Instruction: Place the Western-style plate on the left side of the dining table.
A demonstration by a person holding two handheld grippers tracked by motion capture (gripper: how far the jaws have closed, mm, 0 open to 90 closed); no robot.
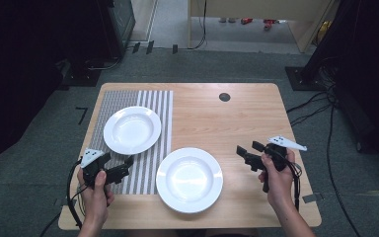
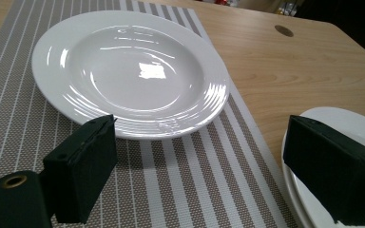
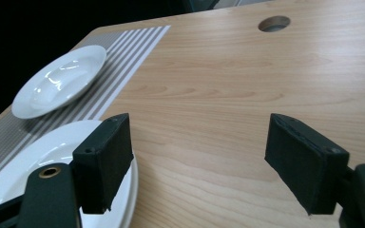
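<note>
Two white deep plates are on the wooden table [image 1: 227, 123]. The far plate [image 1: 132, 129] [image 2: 128, 71] [image 3: 59, 80] rests on a grey striped placemat [image 1: 116, 101] [image 2: 180, 180]. The near plate [image 1: 189, 178] [image 2: 344, 118] [image 3: 43, 156] lies at the mat's right edge, mostly on bare wood, and its rim looks doubled in the right gripper view. My left gripper [image 1: 125, 168] [image 2: 204, 166] is open over the mat, between the two plates, with nothing between its jaws. My right gripper [image 1: 246, 147] [image 3: 199, 161] is open, just right of the near plate and pointing left, and holds nothing.
A round cable hole [image 1: 224, 97] [image 2: 283, 30] [image 3: 274, 23] sits near the table's far edge. Bare wood stretches across the right half of the table. Cables [image 1: 321, 106] run over the carpet to the right, and dark equipment stands around the table.
</note>
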